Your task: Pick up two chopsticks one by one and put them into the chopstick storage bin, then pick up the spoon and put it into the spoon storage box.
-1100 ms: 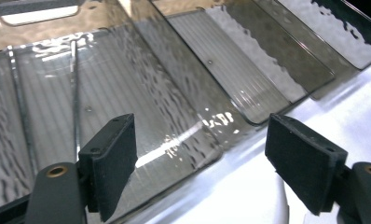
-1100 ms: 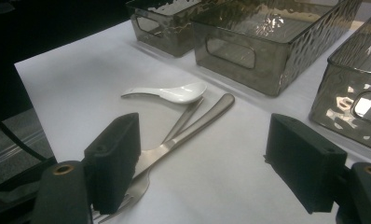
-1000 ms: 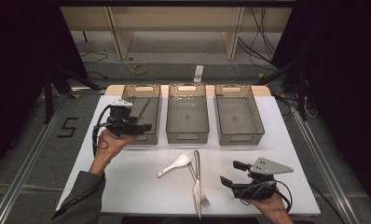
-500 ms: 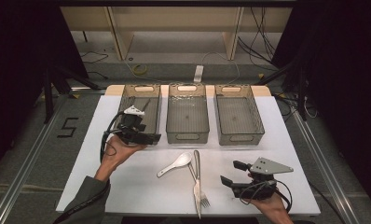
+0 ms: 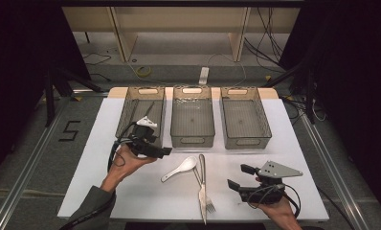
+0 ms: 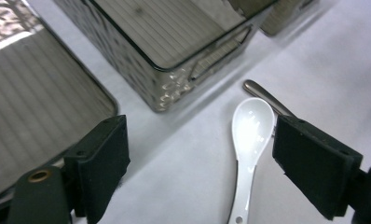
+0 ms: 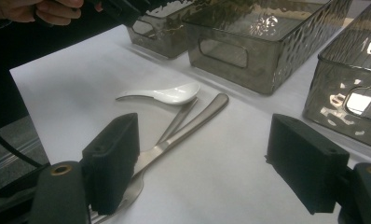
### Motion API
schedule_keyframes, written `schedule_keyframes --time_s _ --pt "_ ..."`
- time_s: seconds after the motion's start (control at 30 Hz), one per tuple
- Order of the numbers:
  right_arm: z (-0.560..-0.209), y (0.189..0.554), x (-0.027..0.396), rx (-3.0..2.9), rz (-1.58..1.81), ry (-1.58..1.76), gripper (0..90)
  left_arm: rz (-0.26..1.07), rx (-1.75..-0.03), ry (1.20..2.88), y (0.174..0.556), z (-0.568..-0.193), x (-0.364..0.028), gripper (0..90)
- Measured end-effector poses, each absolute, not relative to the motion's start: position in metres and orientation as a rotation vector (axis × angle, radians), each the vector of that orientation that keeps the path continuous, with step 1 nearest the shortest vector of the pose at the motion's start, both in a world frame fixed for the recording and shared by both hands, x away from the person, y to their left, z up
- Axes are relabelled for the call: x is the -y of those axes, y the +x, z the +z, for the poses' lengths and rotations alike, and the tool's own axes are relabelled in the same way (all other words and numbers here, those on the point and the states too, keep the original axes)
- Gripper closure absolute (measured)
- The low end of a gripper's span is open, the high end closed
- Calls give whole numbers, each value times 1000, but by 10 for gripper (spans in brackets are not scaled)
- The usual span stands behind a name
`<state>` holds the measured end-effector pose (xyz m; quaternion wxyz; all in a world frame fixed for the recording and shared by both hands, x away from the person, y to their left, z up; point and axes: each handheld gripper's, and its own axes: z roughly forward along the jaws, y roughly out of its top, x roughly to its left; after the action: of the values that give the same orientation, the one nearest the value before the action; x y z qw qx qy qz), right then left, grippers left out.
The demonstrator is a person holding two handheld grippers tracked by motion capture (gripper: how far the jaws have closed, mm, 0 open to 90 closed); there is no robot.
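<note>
A: Left gripper [image 5: 165, 151] has come off the left bin [image 5: 131, 108], down toward the white spoon [image 5: 180, 168]. Its jaws have just been opening, now spread wide with nothing between them. In the left gripper view the spoon [image 6: 250, 140] lies just inside the right-hand jaw.

B: So the drop in the left bin looks done. There's a dark utensil [image 5: 147, 111] lying in it. Spoon next?

A: Looks like it. It lies flat on the white table [image 5: 97, 158], bowl toward the middle bin [image 5: 192, 140], touching the knife [image 5: 201, 170] handle.

B: Room?

A: Open table on the spoon's handle side. Tight on the other: knife and fork [image 5: 206, 199] cross just beside the bowl, and the middle bin's front wall is near.

B: Right gripper [image 5: 237, 177]?

A: Parked near the table's front edge, jaws spread, empty, well apart from the cutlery. Right bin [image 5: 245, 140] is empty.
</note>
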<state>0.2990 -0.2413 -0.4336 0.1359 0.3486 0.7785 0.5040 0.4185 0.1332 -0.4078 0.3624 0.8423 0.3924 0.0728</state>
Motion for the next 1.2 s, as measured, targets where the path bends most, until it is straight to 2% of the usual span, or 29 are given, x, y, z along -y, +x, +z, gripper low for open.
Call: schedule_keyframes --time_s 0.23,1.2 --pt "-435 300 242 -2256 1457 1021 260 166 -969 2279 413 -421 -117 184" --pt "-436 299 240 -2280 1457 999 260 111 -952 2467 400 -452 -93 205"
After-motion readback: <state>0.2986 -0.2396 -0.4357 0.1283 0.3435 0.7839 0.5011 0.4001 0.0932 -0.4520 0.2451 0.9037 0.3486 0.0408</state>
